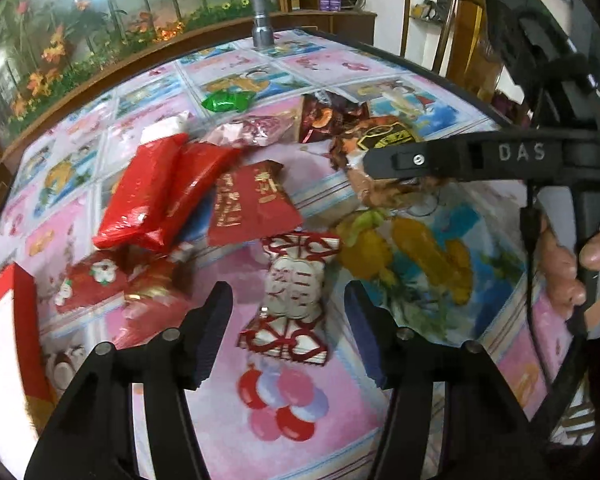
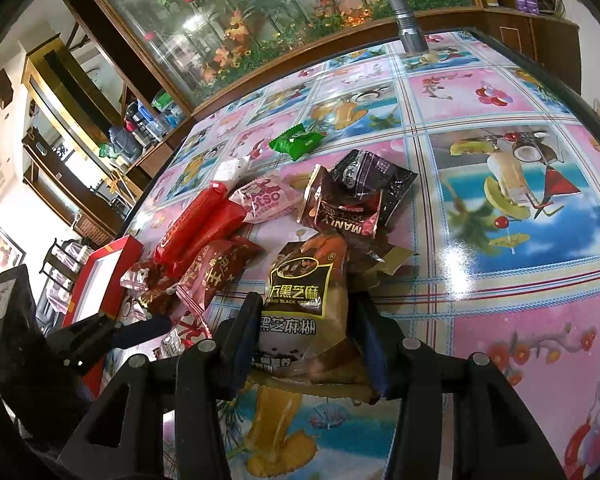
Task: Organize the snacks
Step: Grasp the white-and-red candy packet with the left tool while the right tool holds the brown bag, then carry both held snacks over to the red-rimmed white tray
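Observation:
A heap of snack packets lies on the patterned table. In the left wrist view my left gripper (image 1: 288,340) is open, its fingers on either side of a white and red candy packet (image 1: 292,300) lying on the table. Two long red packets (image 1: 156,192) and a red envelope-like packet (image 1: 252,204) lie beyond. In the right wrist view my right gripper (image 2: 306,344) has its jaws around a brown black-sesame packet (image 2: 304,300), which fills the gap; whether the pads press it is unclear. The right gripper also shows in the left wrist view (image 1: 380,160) over that packet (image 1: 380,136).
A red box with a white inside (image 2: 104,276) stands at the table's left edge, also in the left wrist view (image 1: 8,340). A green packet (image 2: 296,142), a pink packet (image 2: 268,200) and dark packets (image 2: 360,196) lie further back. A grey metal flashlight (image 2: 406,20) stands at the far edge.

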A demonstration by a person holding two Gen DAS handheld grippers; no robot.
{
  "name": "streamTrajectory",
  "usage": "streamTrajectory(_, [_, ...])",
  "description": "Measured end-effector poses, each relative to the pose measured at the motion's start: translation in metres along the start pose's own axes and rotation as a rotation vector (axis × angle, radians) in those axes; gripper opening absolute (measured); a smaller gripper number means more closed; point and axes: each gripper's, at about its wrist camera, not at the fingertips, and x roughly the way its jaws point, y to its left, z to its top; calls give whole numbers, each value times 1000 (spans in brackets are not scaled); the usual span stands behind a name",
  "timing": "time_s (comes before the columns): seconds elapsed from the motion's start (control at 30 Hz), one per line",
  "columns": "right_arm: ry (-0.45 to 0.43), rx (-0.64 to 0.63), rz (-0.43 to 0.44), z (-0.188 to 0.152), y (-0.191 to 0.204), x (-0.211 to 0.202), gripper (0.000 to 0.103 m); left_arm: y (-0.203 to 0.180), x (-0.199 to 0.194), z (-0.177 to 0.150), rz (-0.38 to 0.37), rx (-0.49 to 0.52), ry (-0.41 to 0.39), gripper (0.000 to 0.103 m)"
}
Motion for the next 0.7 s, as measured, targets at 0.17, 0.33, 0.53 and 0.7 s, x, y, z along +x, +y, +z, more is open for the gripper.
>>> streamTrajectory(0.17, [-1,-3,-2,0,0,0,49,11,-1,-1,-16,-83,7,47])
streamTrajectory(0.33, [19,36,61,1,-5,2,46,16,-5,-4,-37,-126,-5,28])
streamTrajectory(0.53, [11,22,64,-1,-1,2,43,15,-14,-11,-91,-142,-15,22])
streamTrajectory(0.7, [-22,7,101,-2,5,-4,37,19,-28,-15,-103,-163,-44,22])
